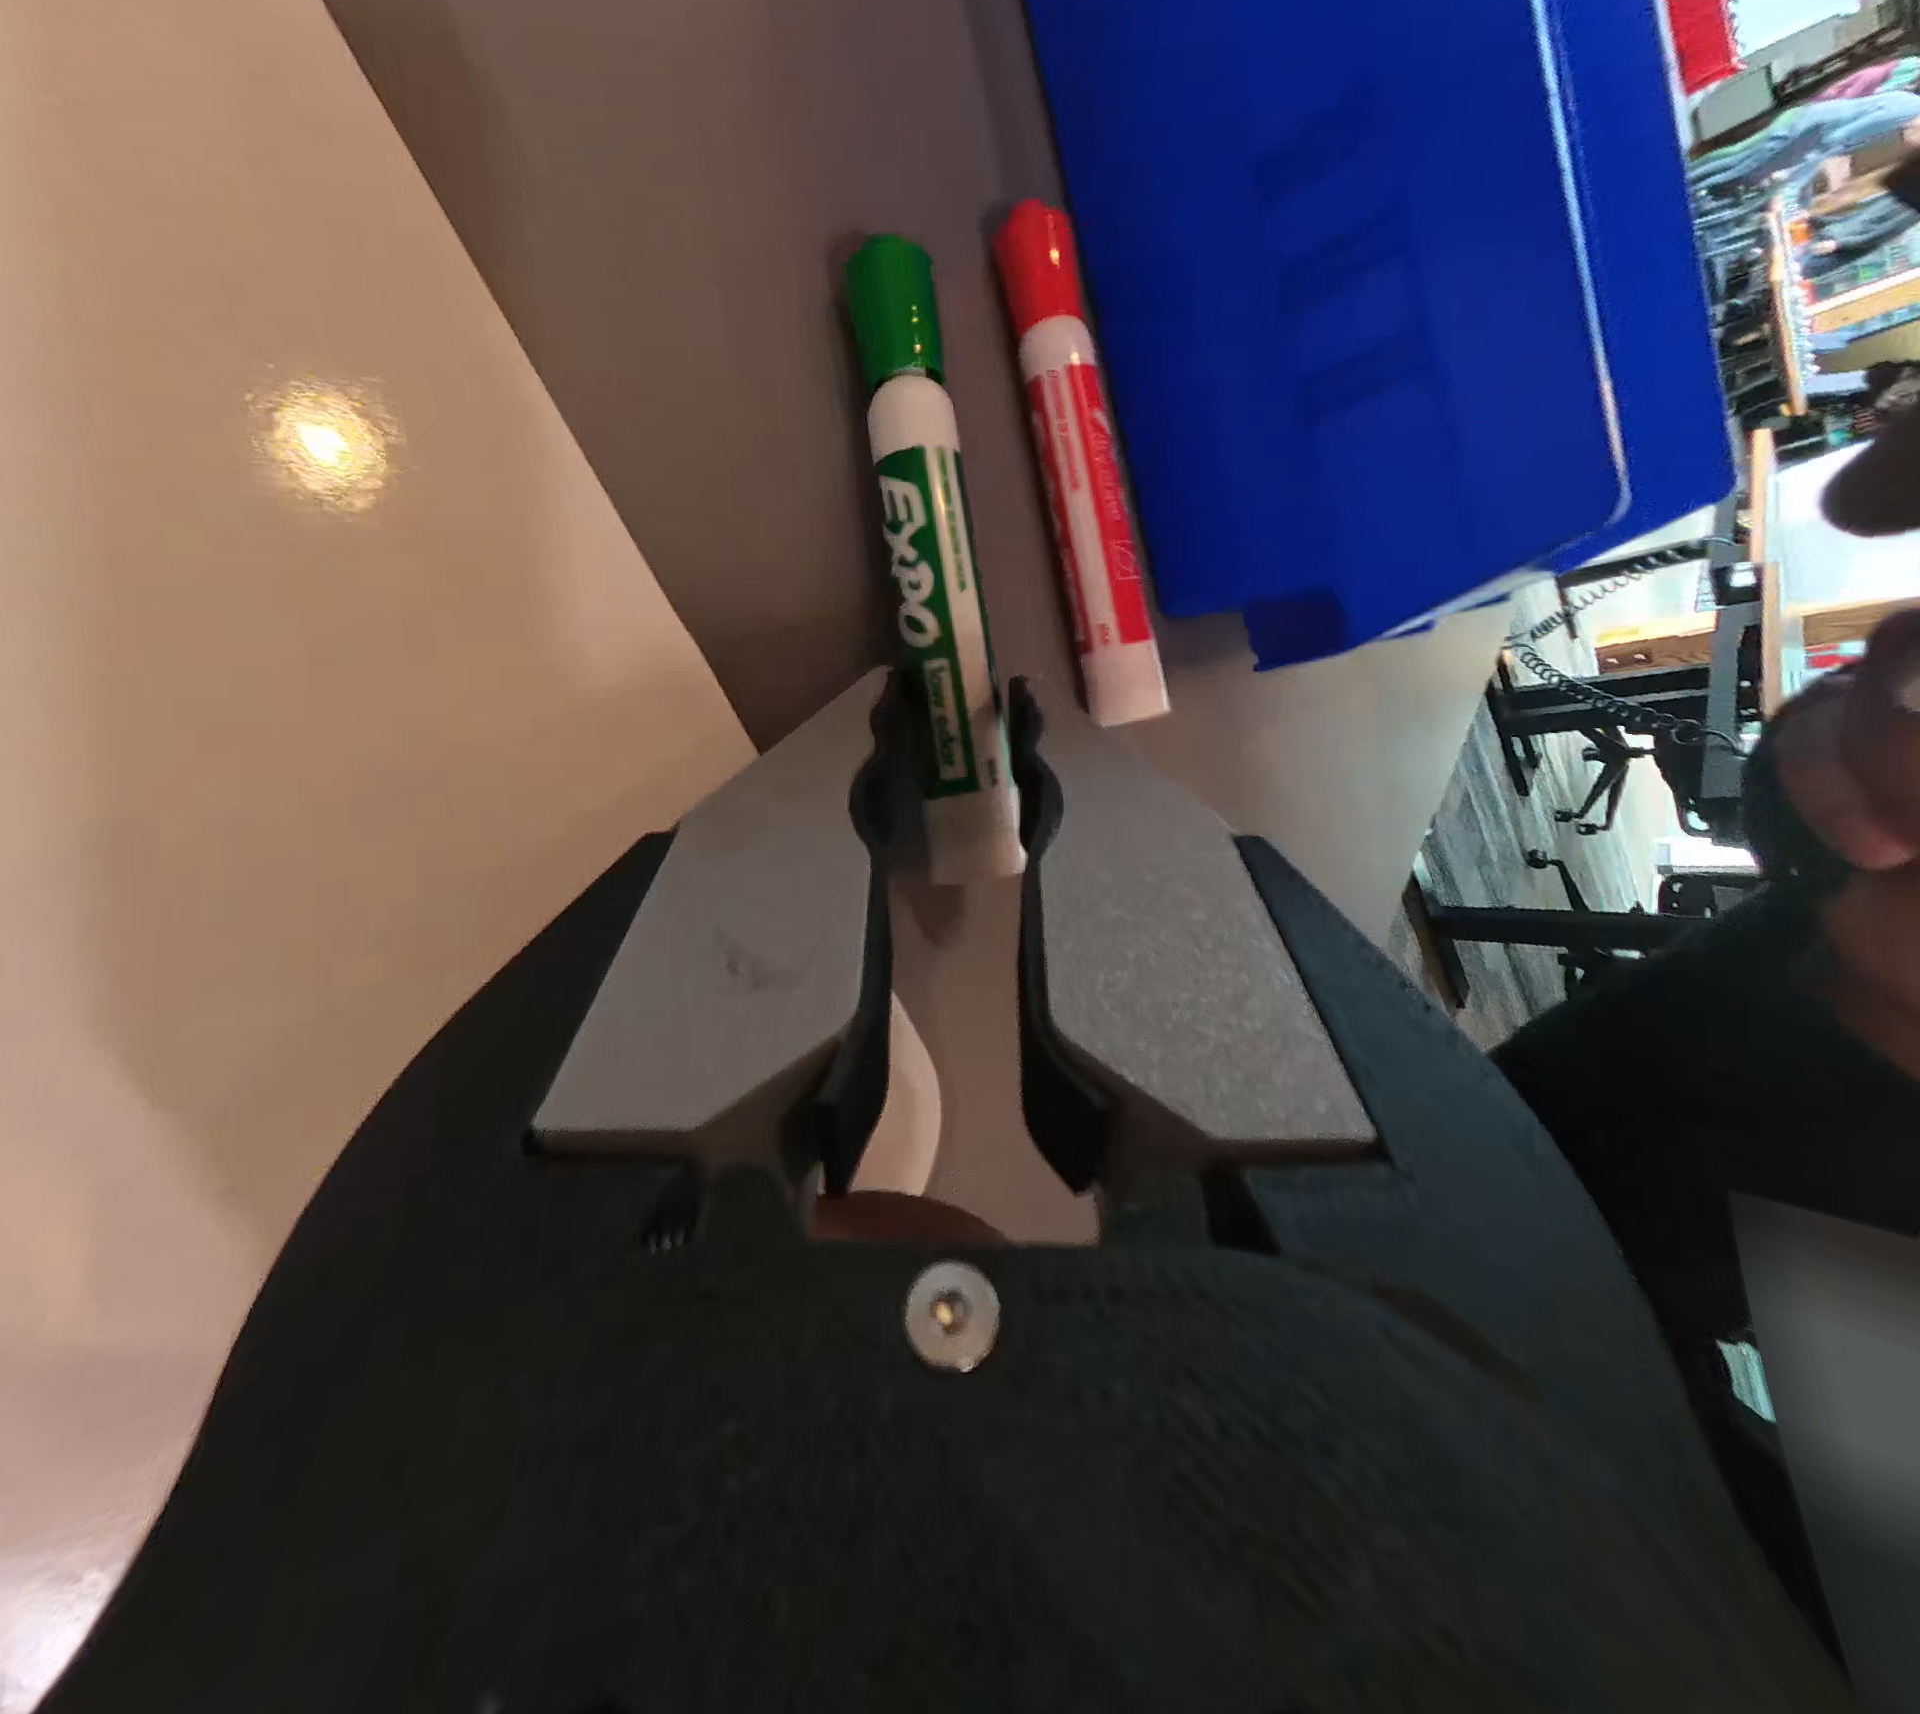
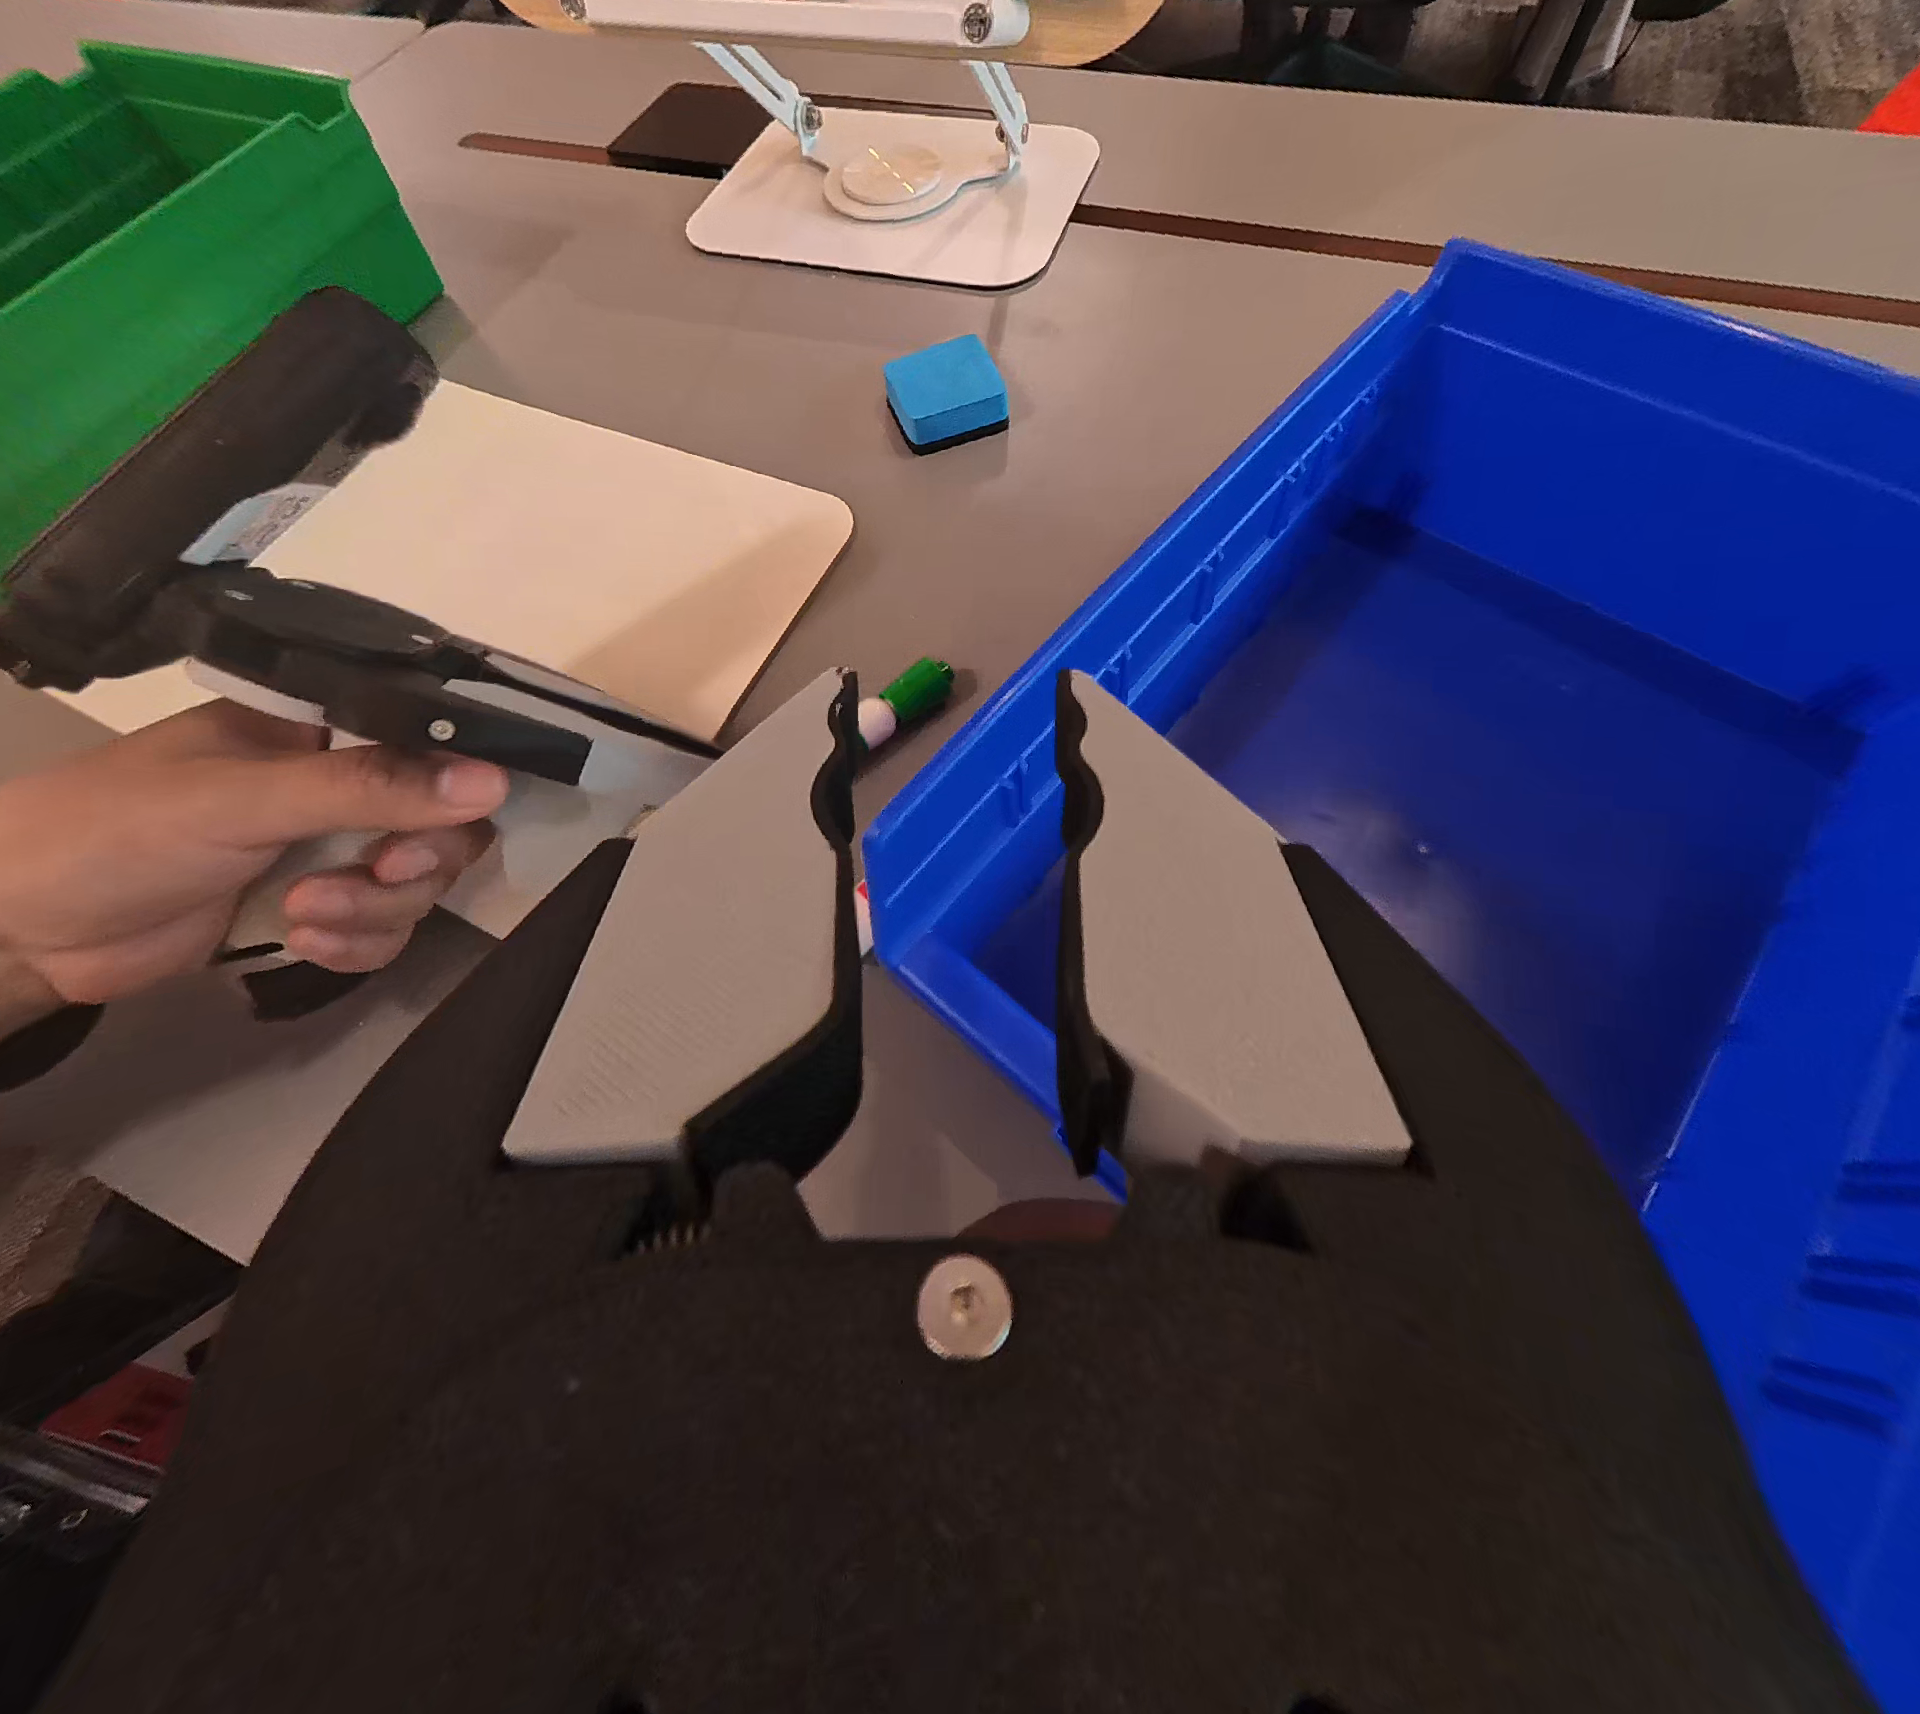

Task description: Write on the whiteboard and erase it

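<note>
Two markers lie side by side on the grey surface (image 1: 665, 137) in the left wrist view. The green marker (image 1: 925, 521) runs from its cap at 12 o'clock down toward the left tool (image 1: 954, 734). The red marker (image 1: 1081, 480) sits just beside it at 1 o'clock, apart from it and close to the wall of the one blue bin (image 1: 1340, 210).

The left tool's two fingers straddle the white tail end of the green marker, one on each side. A thin gap shows on at least one side, so I cannot tell whether they are pressing on it or only bracketing it.

The single whiteboard (image 1: 260, 625) fills the 9 o'clock side of this view, blank, with one bright light spot reflected on it.

In the right wrist view, the right tool (image 2: 951, 698) hangs with its fingers spread apart and nothing between them, above the near corner of the blue bin. At 9 o'clock a hand (image 2: 208, 843) holds the other tool over the near edge of the whiteboard. One blue eraser (image 2: 945, 391) with a black underside rests on the surface at 12 o'clock, well apart from the whiteboard's corner. One green bin (image 2: 187, 230) stands at 10 o'clock. One white stand (image 2: 894, 210) carrying a printed sheet sits beyond the eraser.
</note>
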{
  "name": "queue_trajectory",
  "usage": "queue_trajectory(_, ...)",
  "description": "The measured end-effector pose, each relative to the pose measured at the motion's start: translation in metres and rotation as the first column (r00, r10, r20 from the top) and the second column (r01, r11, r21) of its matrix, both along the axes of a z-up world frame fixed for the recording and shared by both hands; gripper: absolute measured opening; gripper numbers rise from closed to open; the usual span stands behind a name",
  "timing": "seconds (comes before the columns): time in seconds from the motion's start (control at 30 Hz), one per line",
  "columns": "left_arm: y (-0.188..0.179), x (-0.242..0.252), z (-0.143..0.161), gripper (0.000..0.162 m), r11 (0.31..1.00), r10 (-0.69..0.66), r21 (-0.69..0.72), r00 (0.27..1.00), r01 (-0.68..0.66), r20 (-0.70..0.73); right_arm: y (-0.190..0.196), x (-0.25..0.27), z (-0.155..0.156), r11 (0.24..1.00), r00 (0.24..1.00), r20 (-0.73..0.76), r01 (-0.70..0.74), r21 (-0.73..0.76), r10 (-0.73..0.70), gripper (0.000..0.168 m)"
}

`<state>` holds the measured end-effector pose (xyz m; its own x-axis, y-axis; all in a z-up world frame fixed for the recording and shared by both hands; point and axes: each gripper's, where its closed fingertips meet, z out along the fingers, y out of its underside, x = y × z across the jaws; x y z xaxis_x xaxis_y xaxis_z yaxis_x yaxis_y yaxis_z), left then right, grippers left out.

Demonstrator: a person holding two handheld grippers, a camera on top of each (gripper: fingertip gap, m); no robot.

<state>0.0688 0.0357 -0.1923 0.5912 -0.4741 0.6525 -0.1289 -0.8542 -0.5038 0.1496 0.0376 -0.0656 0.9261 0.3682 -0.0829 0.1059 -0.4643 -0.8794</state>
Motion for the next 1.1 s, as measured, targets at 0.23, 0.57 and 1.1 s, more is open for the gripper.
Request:
queue_trajectory(0.23,-0.019,-0.008,0.017,0.03,0.996,-0.041,0.079,0.999,0.039,0.033,-0.004,-0.02,-0.015,0.997,0.997,0.055,-0.046,-0.063,0.049,0.035)
queue_trajectory(0.57,-0.054,-0.028,0.015,0.029,0.948,-0.189,0.246,0.978,0.204,-0.084,-0.008,-0.035,-0.037,0.985,0.985,0.136,-0.081,-0.15,0.101,0.032)
queue_trajectory(1.1,-0.037,-0.258,0.008,0.046,0.869,0.11,0.444,0.791,0.218,-0.602,-0.029,-0.142,-0.059,0.929,0.929,0.131,-0.318,-0.19,0.345,0.038)
